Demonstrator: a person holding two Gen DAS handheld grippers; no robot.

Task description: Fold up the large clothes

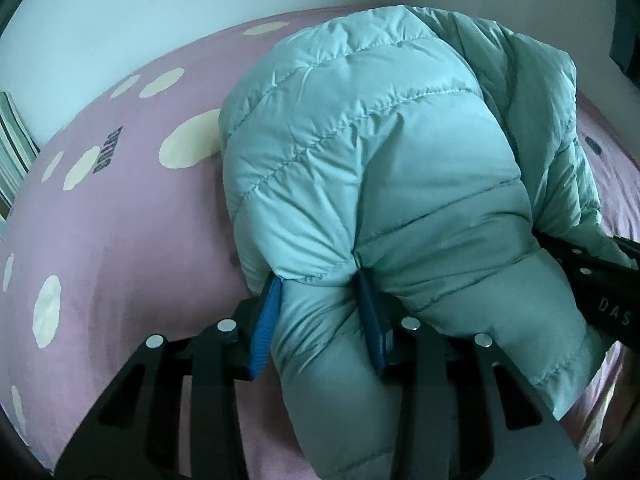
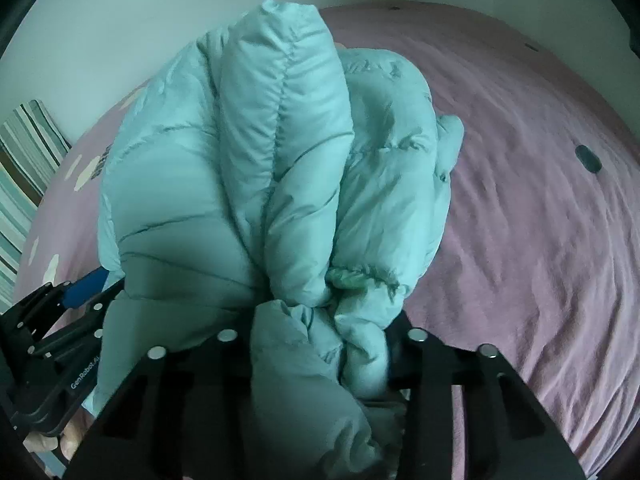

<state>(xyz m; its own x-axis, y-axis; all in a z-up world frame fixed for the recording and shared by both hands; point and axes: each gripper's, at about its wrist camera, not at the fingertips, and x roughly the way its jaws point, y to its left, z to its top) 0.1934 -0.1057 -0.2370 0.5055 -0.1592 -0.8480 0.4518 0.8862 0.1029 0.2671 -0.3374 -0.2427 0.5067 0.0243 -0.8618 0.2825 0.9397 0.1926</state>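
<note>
A puffy mint-green quilted jacket (image 1: 360,152) lies bunched on a pink bed. My left gripper (image 1: 320,316) is shut on a thick fold at the jacket's near edge, with its blue pads (image 1: 266,328) pressing both sides of the padding. In the right wrist view the jacket (image 2: 240,152) rises in several fat folds. My right gripper (image 2: 320,336) is shut on a crumpled bunch of it, and the fabric hides its pads. The two grippers hold the jacket side by side; the right one's black body (image 1: 596,280) shows at the left view's right edge.
The bed sheet (image 1: 120,240) is pink with cream dots on the left and plain, wrinkled pink (image 2: 520,240) on the right. A striped cushion (image 2: 28,168) leans at the bed's left end. A pale wall (image 1: 160,0) runs behind the bed.
</note>
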